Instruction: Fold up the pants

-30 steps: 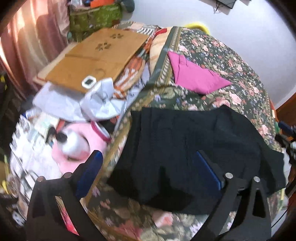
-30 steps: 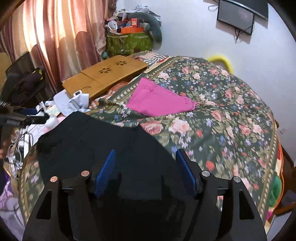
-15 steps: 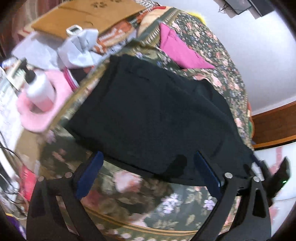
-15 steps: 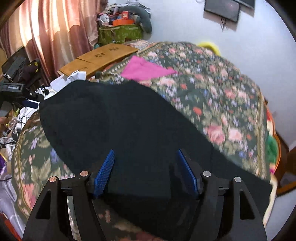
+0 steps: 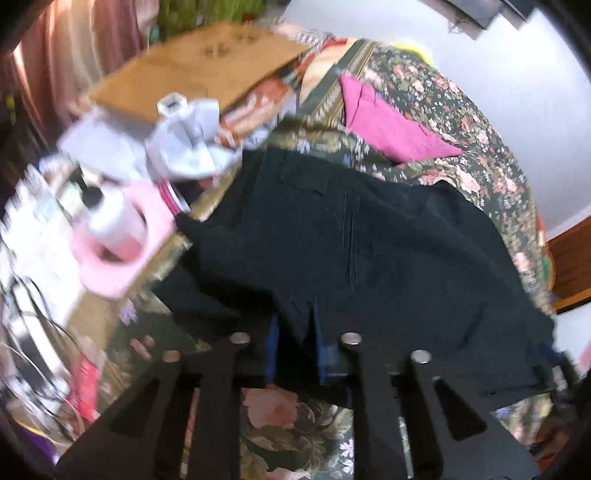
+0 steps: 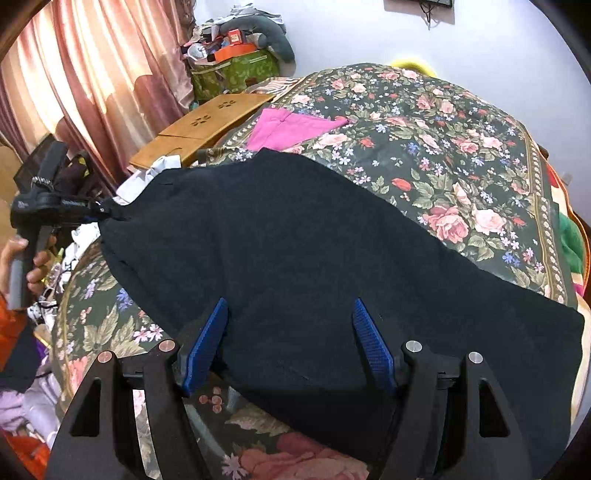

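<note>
Left claw (image 5: pixel 295 347) just clamped one black pants (image 5: pixel 369 240); right claw (image 6: pixel 290 343) gapes.

A bed with a dark floral bedspread (image 6: pixel 461 155) fills most of the room. Behind it rises a plain pale wall (image 6: pixel 480 40), with the lower edge of what may be a wall-mounted screen (image 6: pixel 419 3) and its dangling cable at the top. Pink-brown curtains (image 6: pixel 92 74) glow with daylight on the left. Beside the bed a wooden lap desk (image 6: pixel 199 129) lies flat, and farther back a green floral bag (image 6: pixel 236 72) is heaped with clutter. A wooden headboard or frame (image 5: pixel 570 269) edges the bed's far side.
</note>
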Available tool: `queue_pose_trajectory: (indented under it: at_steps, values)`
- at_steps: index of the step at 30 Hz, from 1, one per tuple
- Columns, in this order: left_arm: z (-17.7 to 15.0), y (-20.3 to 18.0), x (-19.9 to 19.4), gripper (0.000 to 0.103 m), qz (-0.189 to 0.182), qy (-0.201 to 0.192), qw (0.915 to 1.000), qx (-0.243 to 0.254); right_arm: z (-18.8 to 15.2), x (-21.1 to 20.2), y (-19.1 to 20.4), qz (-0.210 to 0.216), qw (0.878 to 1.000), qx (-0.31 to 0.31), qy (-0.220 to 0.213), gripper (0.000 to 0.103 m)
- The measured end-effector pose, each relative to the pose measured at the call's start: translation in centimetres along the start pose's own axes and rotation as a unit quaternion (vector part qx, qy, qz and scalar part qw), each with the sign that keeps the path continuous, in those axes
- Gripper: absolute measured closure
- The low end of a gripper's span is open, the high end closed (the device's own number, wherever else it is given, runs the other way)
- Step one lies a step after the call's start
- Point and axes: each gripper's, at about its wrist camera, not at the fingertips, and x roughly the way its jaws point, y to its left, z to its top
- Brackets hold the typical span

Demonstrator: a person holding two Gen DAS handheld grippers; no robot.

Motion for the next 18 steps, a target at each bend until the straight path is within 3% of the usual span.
queue_pose_trajectory:
  at_steps: [4,6,9,15,18]
  values:
    - [0.1,-0.5,-2.6,0.092,0.020,-0.055,0.9979,0.028,0.1,-0.4,-1.7,-0.033,0.999,0.015,-0.001,0.036]
    - [0.2,-0.1,-3.4,0.092,0.018,-0.063,0.9974,0.029,-0.2,0.1,-3.2,-0.048,0.998,0.033,0.016,0.036]
    - [-0.3,0.8,-2.8,0.092,0.020,-0.046,0.9982,0.033,-1.2,0.8,-4.5,-0.058,0.996,0.053,0.038,0.036]
    - [-2.7,1.6,1.6,0.089,0.021,0.023,0.9991,0.028,-1.5,0.2,-5.7,-0.039,0.993,0.101,0.037,0.036]
    - [-3.6,1.5,1.8,0.084,0.025,0.018,0.9989,0.036,0.0,0.0,-4.4,-0.033,0.996,0.085,0.023,0.036]
